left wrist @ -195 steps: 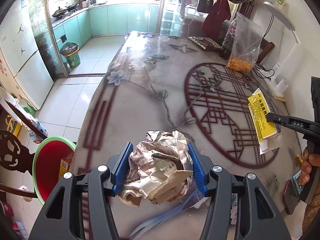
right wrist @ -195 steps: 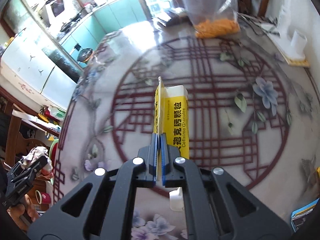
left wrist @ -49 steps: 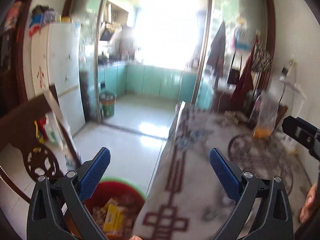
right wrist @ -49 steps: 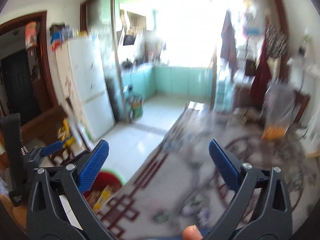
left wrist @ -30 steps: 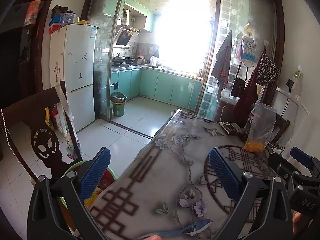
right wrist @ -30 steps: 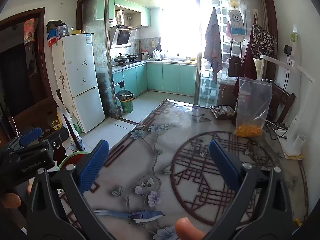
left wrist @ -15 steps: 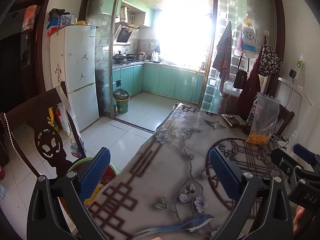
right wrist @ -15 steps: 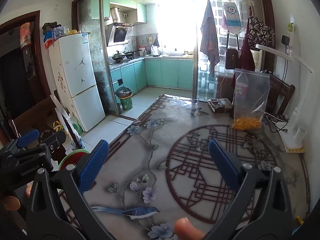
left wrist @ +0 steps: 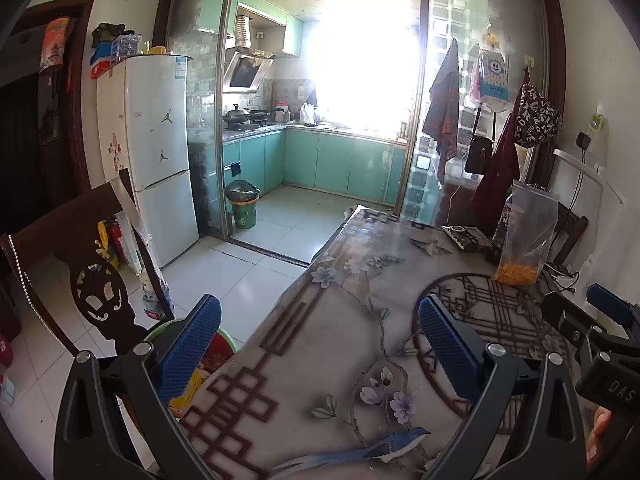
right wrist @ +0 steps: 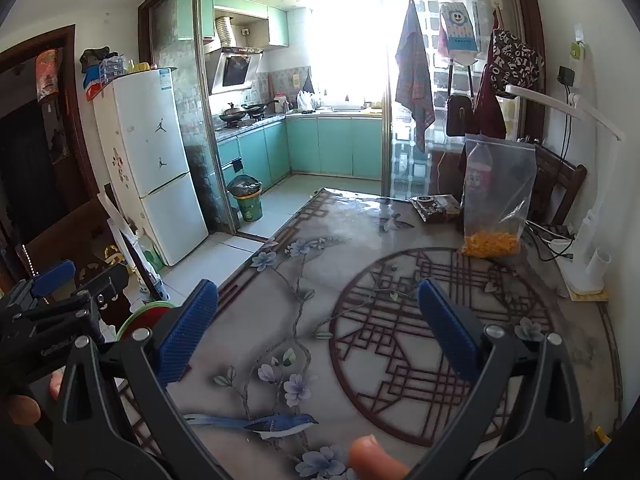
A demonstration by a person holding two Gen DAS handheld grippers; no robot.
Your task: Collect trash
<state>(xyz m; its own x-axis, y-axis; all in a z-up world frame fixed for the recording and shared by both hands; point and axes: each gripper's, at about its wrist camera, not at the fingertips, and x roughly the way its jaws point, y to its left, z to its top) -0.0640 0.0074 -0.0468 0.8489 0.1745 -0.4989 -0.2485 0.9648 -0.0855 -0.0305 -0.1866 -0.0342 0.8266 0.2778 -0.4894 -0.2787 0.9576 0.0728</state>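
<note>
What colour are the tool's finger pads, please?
Blue pads, clearest in the right wrist view.

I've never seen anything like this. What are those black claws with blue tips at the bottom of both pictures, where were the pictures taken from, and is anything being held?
No robot here: a person holds a hand-operated clamp in each hand, each with a wide-angle camera looking forward along its two fingers. One picture comes from the left gripper, the other from the right gripper. Each view also catches the other clamp at its edge.

Both grippers are open, their blue pads wide apart, and nothing is held.

Below them is a table with a flower-and-lattice cover. At its far end stand a clear plastic bag with orange pieces at the bottom and a dark packet; a white lamp base stands at the right edge.

On the floor beside the table's left edge sits a red bin with a green rim, with yellow packaging inside. The job is collecting trash.
</note>
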